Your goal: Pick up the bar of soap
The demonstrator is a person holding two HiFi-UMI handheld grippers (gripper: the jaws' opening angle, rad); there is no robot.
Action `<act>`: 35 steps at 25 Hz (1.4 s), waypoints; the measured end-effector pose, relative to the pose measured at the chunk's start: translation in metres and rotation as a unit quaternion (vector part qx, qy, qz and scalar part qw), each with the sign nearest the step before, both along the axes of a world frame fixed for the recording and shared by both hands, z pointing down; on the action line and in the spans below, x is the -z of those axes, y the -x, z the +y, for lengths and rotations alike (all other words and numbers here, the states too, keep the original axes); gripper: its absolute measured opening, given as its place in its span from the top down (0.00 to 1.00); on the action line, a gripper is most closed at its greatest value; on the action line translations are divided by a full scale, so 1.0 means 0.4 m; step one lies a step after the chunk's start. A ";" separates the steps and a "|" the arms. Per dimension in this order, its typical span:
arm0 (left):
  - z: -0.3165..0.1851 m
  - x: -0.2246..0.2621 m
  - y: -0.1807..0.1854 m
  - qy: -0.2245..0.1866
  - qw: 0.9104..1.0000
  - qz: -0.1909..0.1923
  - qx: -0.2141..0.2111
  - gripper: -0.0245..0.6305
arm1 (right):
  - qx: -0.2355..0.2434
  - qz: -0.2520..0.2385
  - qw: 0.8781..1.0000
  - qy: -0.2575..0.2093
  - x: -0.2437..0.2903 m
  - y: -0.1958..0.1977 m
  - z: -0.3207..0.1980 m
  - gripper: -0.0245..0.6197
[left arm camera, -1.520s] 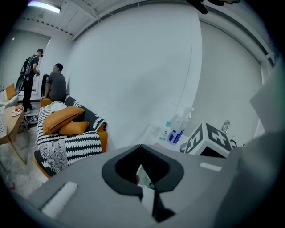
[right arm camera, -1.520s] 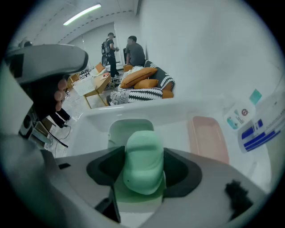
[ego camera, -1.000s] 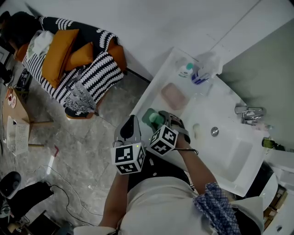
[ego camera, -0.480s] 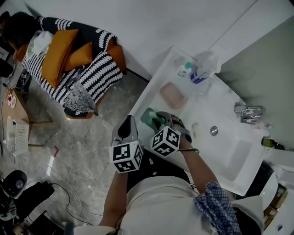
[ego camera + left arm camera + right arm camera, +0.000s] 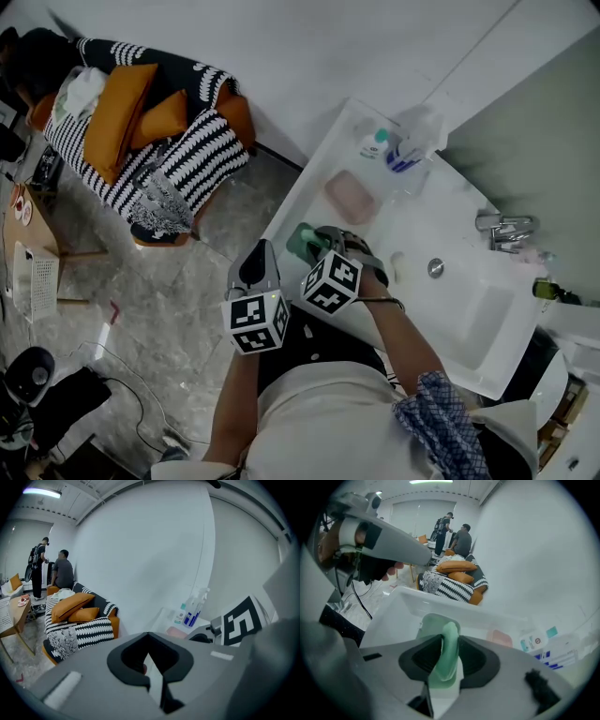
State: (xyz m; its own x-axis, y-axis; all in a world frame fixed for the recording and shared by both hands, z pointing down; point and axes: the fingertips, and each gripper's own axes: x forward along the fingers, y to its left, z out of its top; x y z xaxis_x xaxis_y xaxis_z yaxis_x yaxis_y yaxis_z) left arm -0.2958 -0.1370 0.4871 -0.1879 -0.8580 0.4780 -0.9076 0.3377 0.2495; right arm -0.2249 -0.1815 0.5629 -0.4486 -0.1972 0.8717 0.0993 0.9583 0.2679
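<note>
Two handheld grippers work at the front left corner of a white washstand (image 5: 412, 220). Surface: a glossy white top with a sunken basin (image 5: 473, 314) towards the right end, a round drain (image 5: 435, 268) in it and a chrome tap (image 5: 502, 230) on the back edge. Room: grey marbled floor (image 5: 169, 291), plain white wall (image 5: 328, 47), and a black-and-white patterned sofa (image 5: 187, 155) with orange cushions (image 5: 117, 112) against that wall. A low wooden table (image 5: 37, 234) stands near it. Two people (image 5: 51, 571) stand beyond the sofa under a ceiling light strip (image 5: 41, 492).

Status of the right gripper (image 5: 450, 637): clamped on the pale green bar of soap (image 5: 450, 651). Its jaws have just been closing with the bar between them. The bar stands on edge directly over a green soap dish (image 5: 429, 623) at the front left corner. Whether it has cleared the dish cannot be told.

Status of the left gripper (image 5: 149, 641): jaws together with nothing in them, held just off the front left corner, over the floor.

Other items: a pink soap dish (image 5: 351, 197) lies along the left edge, behind the green one. A spray bottle (image 5: 410, 148) with a blue label and a small white bottle (image 5: 373, 143) with a teal cap stand close together in the back left corner. Print on both labels is too small to read. Each gripper carries a cube (image 5: 258, 323) faced with black-and-white square markers.
</note>
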 end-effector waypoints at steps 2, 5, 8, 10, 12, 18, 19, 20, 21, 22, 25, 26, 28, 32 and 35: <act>0.001 -0.004 -0.006 0.002 1.000 0.001 -0.006 0.95 | -0.005 0.001 1.000 0.006 -0.002 0.002 -0.002 0.77; -0.002 -0.009 -0.010 0.004 1.000 0.003 -0.015 0.95 | -0.002 0.016 1.000 0.020 -0.018 0.002 0.002 0.77; -0.007 -0.012 -0.013 0.005 1.000 0.001 -0.021 0.95 | 0.006 0.035 0.999 0.021 -0.044 -0.003 0.010 0.75; -0.008 -0.014 -0.013 0.006 1.000 -0.002 -0.026 0.95 | 0.002 0.034 0.999 0.014 -0.050 -0.003 0.010 0.75; -0.009 -0.018 -0.010 0.007 1.000 -0.002 -0.030 0.95 | 0.000 0.035 0.999 0.013 -0.054 -0.001 0.007 0.75; -0.008 -0.028 -0.002 0.011 0.999 0.002 -0.031 0.95 | -0.005 0.031 0.999 0.014 -0.054 0.003 0.003 0.76; -0.009 -0.028 -0.001 0.011 0.999 0.003 -0.031 0.95 | -0.006 0.030 0.999 0.014 -0.054 0.002 0.002 0.76; -0.011 -0.028 -0.001 0.011 0.999 0.003 -0.032 0.95 | -0.008 0.028 0.999 0.016 -0.053 0.002 0.001 0.76; -0.012 -0.026 -0.002 0.010 0.999 0.003 -0.033 0.95 | -0.010 0.027 0.999 0.017 -0.052 0.002 0.000 0.76; -0.014 -0.025 -0.002 0.010 0.999 0.002 -0.034 0.95 | -0.011 0.026 0.999 0.018 -0.052 0.002 0.000 0.76; -0.018 -0.020 -0.003 0.007 0.999 0.000 -0.037 0.95 | -0.010 0.023 0.999 0.020 -0.052 0.005 -0.001 0.76; -0.018 -0.018 -0.003 0.006 0.999 0.000 -0.037 0.95 | -0.010 0.021 0.999 0.021 -0.050 0.005 -0.001 0.76; -0.016 -0.016 -0.005 0.005 0.999 0.000 -0.038 0.95 | -0.013 0.015 1.000 0.024 -0.044 0.006 0.001 0.76; -0.014 -0.014 -0.012 0.000 0.999 0.004 -0.040 0.96 | -0.018 -0.004 0.999 0.029 -0.020 0.008 0.003 0.76; -0.017 -0.013 -0.015 -0.001 0.999 0.006 -0.039 0.96 | -0.020 -0.015 0.999 0.035 -0.002 0.008 0.004 0.76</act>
State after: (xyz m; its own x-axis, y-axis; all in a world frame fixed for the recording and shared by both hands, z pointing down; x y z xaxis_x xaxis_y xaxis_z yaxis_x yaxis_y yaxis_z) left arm -0.2897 -0.1438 0.4924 -0.1142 -0.8708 0.4782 -0.9285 0.2648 0.2604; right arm -0.2280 -0.1799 0.5636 -0.4679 -0.1544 0.8702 0.0529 0.9780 0.2020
